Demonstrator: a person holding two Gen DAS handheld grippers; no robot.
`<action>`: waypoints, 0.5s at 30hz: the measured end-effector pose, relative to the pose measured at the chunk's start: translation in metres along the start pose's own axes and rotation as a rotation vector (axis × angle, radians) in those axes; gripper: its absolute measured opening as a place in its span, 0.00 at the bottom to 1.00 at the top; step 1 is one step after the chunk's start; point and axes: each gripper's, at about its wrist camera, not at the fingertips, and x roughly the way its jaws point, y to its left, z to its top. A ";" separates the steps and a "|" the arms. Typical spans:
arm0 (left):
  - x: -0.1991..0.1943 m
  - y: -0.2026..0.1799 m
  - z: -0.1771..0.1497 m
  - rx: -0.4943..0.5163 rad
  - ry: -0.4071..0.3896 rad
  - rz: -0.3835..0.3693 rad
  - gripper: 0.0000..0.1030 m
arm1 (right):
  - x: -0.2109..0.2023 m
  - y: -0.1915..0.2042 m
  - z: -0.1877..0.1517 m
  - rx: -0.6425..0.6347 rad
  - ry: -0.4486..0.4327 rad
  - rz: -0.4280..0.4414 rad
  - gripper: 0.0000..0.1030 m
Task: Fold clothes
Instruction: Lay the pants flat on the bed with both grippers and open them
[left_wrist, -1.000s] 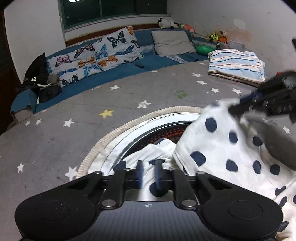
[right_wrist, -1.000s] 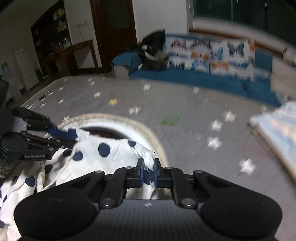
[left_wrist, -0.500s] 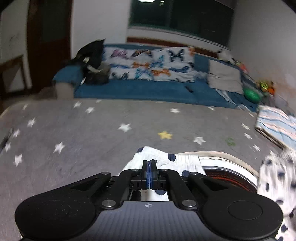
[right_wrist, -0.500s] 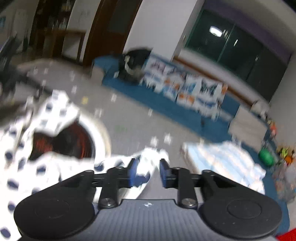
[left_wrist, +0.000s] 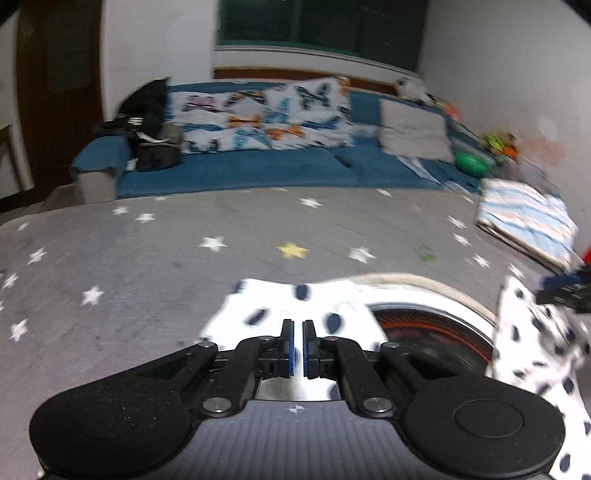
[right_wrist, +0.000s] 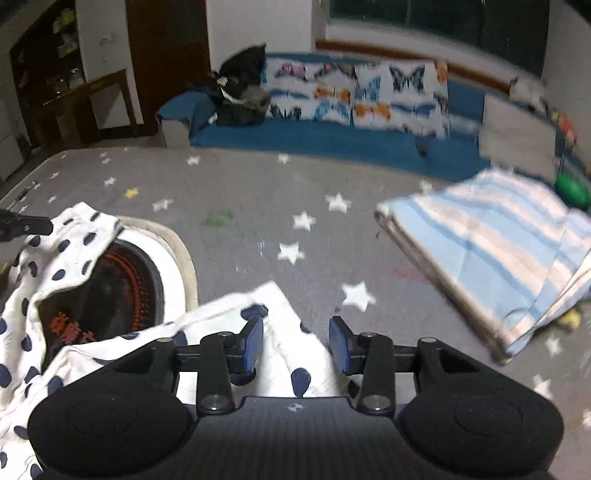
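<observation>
Draping over a round cream-rimmed basket (right_wrist: 184, 258) on the grey star-print bedspread (right_wrist: 258, 192), white navy-dotted soft garment (left_wrist: 295, 306) is pinched by left gripper (left_wrist: 296, 332); right gripper (right_wrist: 295, 339) spread; limp, light, best gripped at hem corners

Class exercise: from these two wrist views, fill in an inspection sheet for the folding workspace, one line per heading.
Surface: grey star-print bed cover, fairly flat.
Job's things: white navy-dotted garment draped across a round cream-rimmed basket; one corner lies on the cover.
Clutter: folded blue-and-white striped blanket to the right; green ball further back.
Grippers: left gripper jaws nearly closed over the garment, grasp unclear; right gripper open above a garment corner.
Cables: nothing seen.
Surroundings: blue sofa with butterfly-print cushions, black bag, dark window; views motion-blurred.
</observation>
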 end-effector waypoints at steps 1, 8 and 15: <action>0.002 -0.004 0.000 0.015 0.008 -0.014 0.04 | 0.005 0.000 -0.002 -0.003 0.013 0.005 0.38; 0.033 -0.024 0.003 0.067 0.085 -0.079 0.04 | 0.020 0.010 0.004 -0.083 0.030 -0.033 0.36; 0.054 -0.025 0.011 0.064 0.033 -0.061 0.06 | 0.049 0.023 0.030 -0.159 -0.024 -0.128 0.39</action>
